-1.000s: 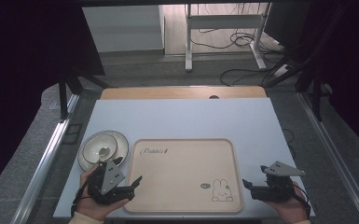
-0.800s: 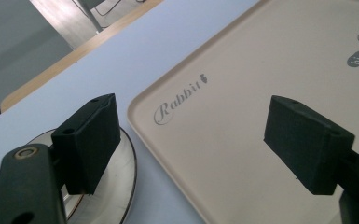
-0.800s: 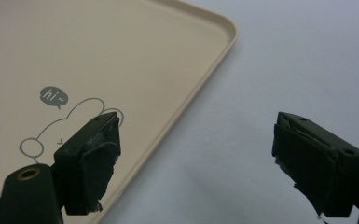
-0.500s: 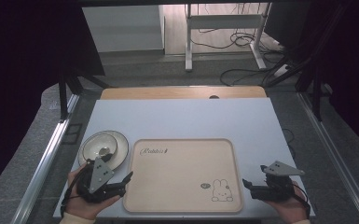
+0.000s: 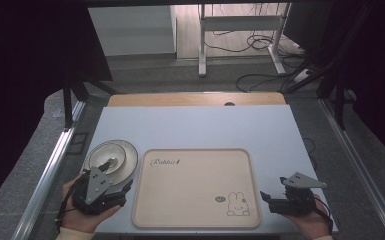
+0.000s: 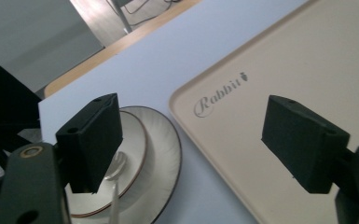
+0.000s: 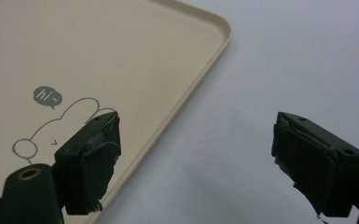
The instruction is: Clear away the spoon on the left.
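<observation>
Now my left gripper (image 5: 122, 192) sits a little lower and more to the left than it did a second ago, drawn back from the tray's corner toward the plates, while my right gripper (image 5: 269, 197) has not moved from its spot off the tray's right edge; I take that to mean the left hand is lining up on the dishes, and the pick itself has not begun. Going by size: the table (image 5: 195, 127) is a flat, matte, pale blue-white sheet with a strip of wood along its far edge. On it lies the tray (image 5: 195, 175), a beige rounded rectangle with a low raised lip, smooth plastic by the look of it, printed with "Rabbit" at the far left and a line-drawn rabbit at the near right. Just beside its left edge stands the large plate (image 6: 165, 158), glossy cream with a thin dark rim and faint fluting, and on it rests the small plate (image 6: 133, 140), edged in a fine red-brown line. Smallest is the spoon (image 6: 114, 175), shiny metal, lying in the small plate. Both grippers are spread wide, holding nothing; their black pads are blocky, the right ones scuffed.
</observation>
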### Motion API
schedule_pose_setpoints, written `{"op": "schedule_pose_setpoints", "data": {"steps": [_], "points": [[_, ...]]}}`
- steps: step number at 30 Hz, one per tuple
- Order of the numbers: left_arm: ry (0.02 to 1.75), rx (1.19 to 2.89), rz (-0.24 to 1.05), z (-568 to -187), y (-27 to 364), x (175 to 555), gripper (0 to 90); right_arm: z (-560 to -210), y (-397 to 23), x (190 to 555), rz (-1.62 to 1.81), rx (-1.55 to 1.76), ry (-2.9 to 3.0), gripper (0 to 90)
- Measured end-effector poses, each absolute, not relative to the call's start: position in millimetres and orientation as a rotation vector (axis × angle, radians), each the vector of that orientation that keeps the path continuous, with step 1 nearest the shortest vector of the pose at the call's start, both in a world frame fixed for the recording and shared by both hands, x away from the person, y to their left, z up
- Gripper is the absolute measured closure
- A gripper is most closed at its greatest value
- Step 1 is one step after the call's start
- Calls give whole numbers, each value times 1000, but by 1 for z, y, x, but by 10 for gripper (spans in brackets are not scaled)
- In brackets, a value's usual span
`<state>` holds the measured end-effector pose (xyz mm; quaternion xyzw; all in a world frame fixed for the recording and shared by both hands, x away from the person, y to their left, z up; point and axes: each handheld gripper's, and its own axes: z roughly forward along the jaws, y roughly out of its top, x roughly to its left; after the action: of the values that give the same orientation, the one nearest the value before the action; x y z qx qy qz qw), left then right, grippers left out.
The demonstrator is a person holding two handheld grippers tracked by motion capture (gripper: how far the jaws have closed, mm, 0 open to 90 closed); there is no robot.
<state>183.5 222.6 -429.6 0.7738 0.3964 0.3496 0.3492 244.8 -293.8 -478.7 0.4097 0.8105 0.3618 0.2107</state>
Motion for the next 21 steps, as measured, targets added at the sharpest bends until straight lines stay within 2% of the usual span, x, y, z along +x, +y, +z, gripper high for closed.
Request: {"op": "schedule_pose_setpoints", "data": {"steps": [21], "points": [[1105, 1974, 918, -451, 257, 185, 262, -480, -293, 246, 995, 1131, 2255, 162]]}}
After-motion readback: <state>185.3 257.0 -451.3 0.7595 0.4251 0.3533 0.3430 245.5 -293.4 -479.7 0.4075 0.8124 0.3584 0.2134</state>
